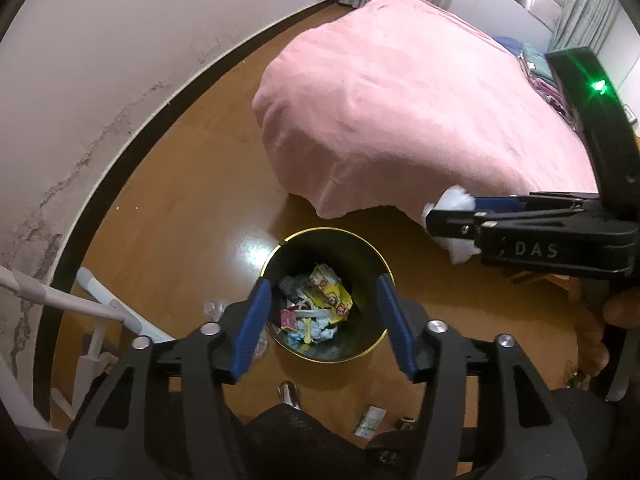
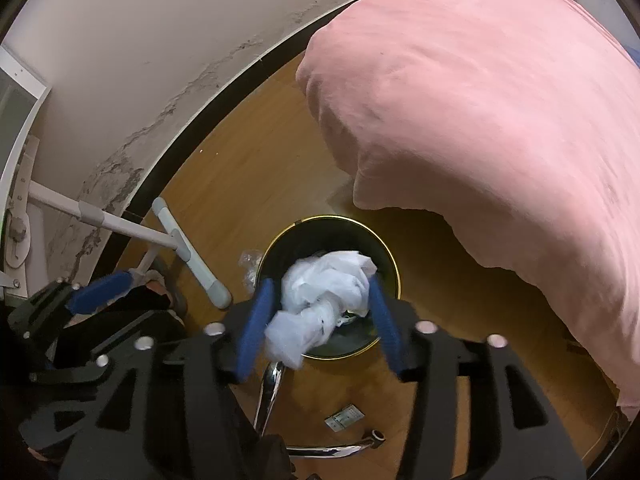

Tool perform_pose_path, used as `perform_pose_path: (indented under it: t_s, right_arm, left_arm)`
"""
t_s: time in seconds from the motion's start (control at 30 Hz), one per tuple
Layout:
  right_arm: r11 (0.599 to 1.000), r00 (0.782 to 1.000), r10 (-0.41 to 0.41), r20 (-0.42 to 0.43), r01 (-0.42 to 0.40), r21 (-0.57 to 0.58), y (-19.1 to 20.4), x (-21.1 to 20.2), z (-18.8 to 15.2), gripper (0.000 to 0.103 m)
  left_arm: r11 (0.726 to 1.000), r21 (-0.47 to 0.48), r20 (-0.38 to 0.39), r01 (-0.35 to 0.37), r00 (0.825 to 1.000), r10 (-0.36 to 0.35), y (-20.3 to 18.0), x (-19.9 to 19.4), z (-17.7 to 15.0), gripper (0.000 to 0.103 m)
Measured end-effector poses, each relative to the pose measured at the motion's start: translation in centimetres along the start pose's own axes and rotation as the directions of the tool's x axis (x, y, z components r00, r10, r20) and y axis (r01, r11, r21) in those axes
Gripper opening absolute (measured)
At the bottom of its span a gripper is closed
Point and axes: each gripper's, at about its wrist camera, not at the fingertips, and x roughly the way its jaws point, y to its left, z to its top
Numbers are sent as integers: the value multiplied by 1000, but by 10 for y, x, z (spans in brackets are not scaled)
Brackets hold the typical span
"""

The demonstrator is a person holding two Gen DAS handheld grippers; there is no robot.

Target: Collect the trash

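Right hand-held gripper [image 2: 320, 312] around crumpled white tissue wad [image 2: 324, 300], above bin [image 2: 384, 252].

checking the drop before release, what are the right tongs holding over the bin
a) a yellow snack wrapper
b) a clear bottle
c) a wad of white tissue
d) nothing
c: the right tongs hold a wad of white tissue between their blue fingers, above the bin; the left wrist view shows the same tissue.
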Motion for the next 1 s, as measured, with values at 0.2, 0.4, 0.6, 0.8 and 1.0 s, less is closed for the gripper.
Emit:
perform_pose_path:
  t_s: [0.2,0.4,0.6,0.8,1.0]
  right_arm:
    - [1000,999,-25,28,25,-6,4,-5,1,68]
    - [994,987,-93,134,101,-48,25,-35,5,73]
    - [989,947,53,318,-7,-145,105,-107,22,84]
    - [893,907,257,334,-91,-440,254,-148,18,88]
    - [716,874,434,219,-187,-672,393,-161,-27,88]
  left_arm:
    - [1000,18,57,-24,998,23,-5,-30,-1,75]
    - [998,-2,156,-66,986,66,2,-98,-8,89]
    - [985,-122,290,-123,945,154,48,-212,-31,93]
    - [881,-365,306,-301,855,419,145,-320,-98,96]
    - [598,-646,99,-474,725,681,247,-397,-220,96]
